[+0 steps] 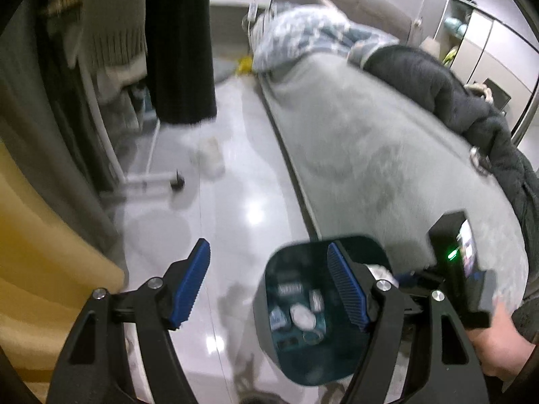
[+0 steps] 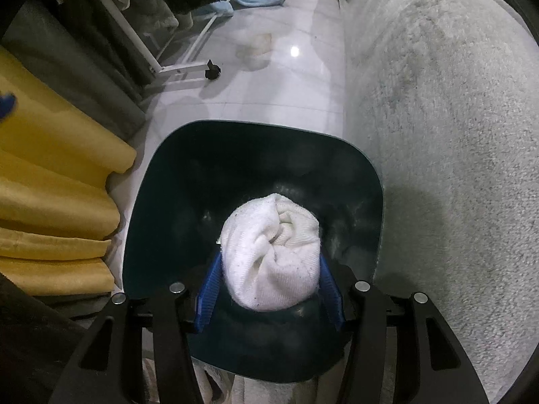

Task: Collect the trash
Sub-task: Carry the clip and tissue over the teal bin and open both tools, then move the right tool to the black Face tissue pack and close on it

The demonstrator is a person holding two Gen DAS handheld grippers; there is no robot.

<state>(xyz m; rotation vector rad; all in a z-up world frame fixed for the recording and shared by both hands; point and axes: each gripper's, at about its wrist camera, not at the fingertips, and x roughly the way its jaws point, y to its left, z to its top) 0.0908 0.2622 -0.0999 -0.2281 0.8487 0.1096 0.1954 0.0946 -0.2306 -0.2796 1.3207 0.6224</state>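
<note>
The right gripper hangs over the mouth of a dark teal bin, its blue pads clenched on either side of a rolled white cloth, which sits just above the bin's opening. The bin stands on the pale tiled floor, pressed close against the side of the bed with its fluffy grey cover.

The left gripper is released, its blue pads spread wide with nothing between them. Beneath and between its fingers the same bin shows, with bits of white and pale rubbish lying at the bottom. A hand grips the other tool at the lower right, beside the edge of the bed.

On the far side of the bin from the bed, yellow curtain folds bunch on the floor. Further along the floor stands a white clothes rack with dark garments hanging. At the far end of the bed lie a patterned quilt and a dark blanket.
</note>
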